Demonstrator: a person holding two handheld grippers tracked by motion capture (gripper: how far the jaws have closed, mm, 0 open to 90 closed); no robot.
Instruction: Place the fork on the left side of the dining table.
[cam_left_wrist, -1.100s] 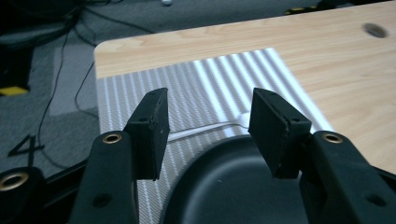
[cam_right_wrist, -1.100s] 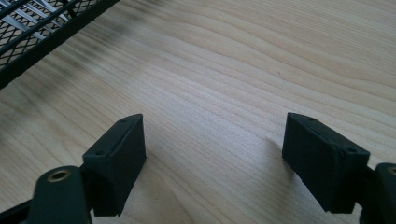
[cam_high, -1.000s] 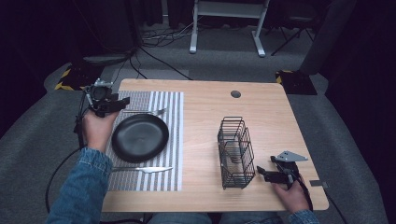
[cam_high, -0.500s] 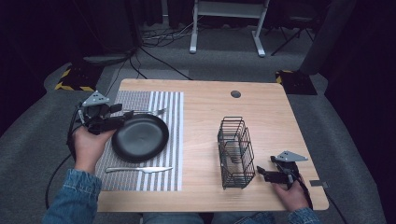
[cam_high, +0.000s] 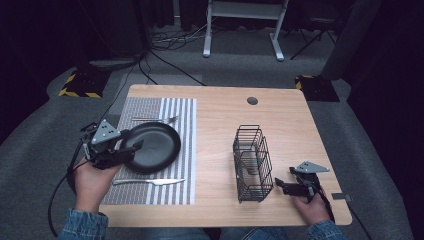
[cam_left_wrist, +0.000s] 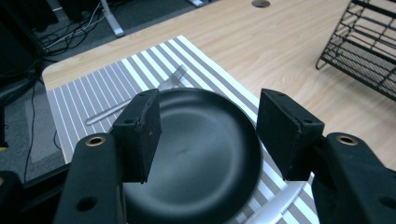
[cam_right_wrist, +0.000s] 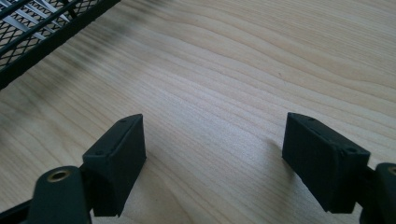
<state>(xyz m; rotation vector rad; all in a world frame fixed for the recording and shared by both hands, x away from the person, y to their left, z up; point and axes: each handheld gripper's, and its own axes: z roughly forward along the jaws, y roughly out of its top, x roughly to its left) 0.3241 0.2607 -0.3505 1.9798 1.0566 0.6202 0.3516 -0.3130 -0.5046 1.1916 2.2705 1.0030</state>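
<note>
High view: left hand-held gripper (cam_high: 131, 148), jaws apart, sits over the black plate (cam_high: 152, 147) on the striped mat (cam_high: 177, 120); fork (cam_high: 152, 119) beyond, knife (cam_high: 150, 182) nearer; right hand-held gripper (cam_high: 280, 185), jaws apart, rests on the counter (cam_high: 285, 125) beside the wire basket (cam_high: 251, 162).

One plate (cam_high: 151, 146), fork (cam_high: 152, 119), knife (cam_high: 150, 182), rack (cam_high: 252, 162).

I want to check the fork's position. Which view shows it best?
The high view: the whole fork lies on the striped mat, just beyond the black plate. The left gripper view shows the fork partly, its handle blurred beyond the plate. The right gripper view looks at bare table and the rack's corner.
</note>
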